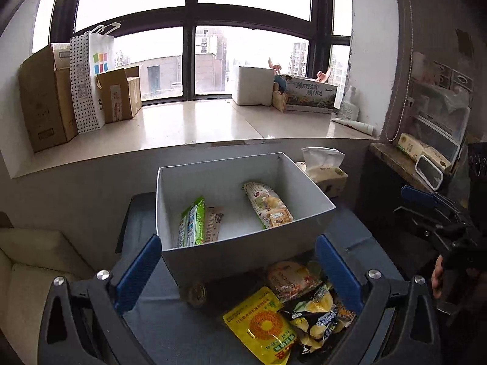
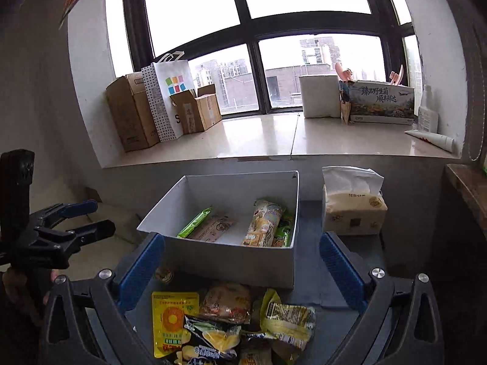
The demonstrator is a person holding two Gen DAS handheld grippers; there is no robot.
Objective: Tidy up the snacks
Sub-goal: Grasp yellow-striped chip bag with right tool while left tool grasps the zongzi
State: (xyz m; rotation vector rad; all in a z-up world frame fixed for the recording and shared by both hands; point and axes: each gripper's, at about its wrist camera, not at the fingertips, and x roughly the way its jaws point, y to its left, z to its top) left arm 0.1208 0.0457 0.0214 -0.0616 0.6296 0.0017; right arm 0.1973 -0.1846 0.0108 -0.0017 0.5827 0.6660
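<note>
A white open box [image 1: 243, 252] [image 2: 237, 261] stands on a dark table; inside lie a green packet [image 1: 193, 222] [image 2: 194, 222], a brown packet [image 1: 213, 222] [image 2: 214, 228] and a cartoon-printed packet [image 1: 269, 205] [image 2: 263, 223]. A pile of loose snacks lies in front of the box: a yellow pouch [image 1: 263, 325] [image 2: 173, 319], a black chip bag [image 1: 316, 313] [image 2: 210, 337] and others. My left gripper [image 1: 237, 270] is open and empty above the box's near wall. My right gripper [image 2: 240, 273] is open and empty above the pile. Each gripper shows at the other view's edge.
A tissue pack [image 1: 324, 170] [image 2: 353, 206] stands right of the box. A small round object [image 1: 196, 295] lies by the box's near corner. The window sill [image 1: 194, 127] holds cardboard boxes, a paper bag and cartons. A cream sofa [image 1: 33, 273] is at the left, a side shelf [image 1: 404, 158] at the right.
</note>
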